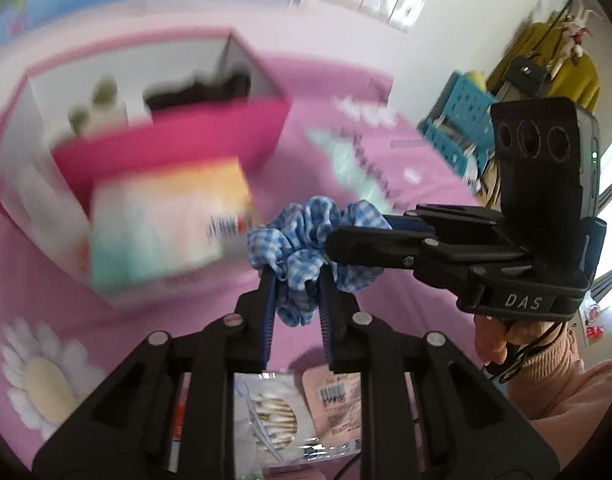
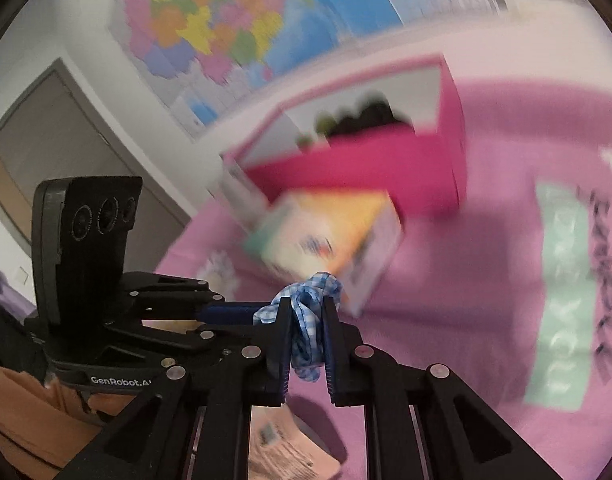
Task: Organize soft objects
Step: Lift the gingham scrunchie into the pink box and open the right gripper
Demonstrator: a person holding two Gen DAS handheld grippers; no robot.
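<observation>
A blue-and-white checked scrunchie (image 1: pixel 306 248) hangs in the air above a pink bedspread. My left gripper (image 1: pixel 296 276) is shut on its lower part. My right gripper (image 1: pixel 338 236) comes in from the right and is shut on its upper right part. In the right wrist view the scrunchie (image 2: pixel 306 320) sits between the right gripper's (image 2: pixel 306 312) fingers, and the left gripper (image 2: pixel 242 312) reaches in from the left. A pink open box (image 1: pixel 178 148) with dark and green soft things inside stands beyond; it also shows in the right wrist view (image 2: pixel 366 168).
A pastel carton (image 1: pixel 162 224) lies in front of the pink box. A bag of cotton swabs (image 1: pixel 266 412) and a pink packet (image 1: pixel 334 400) lie below the left gripper. A blue perforated basket (image 1: pixel 462 120) stands at the far right. A map (image 2: pixel 226 28) hangs on the wall.
</observation>
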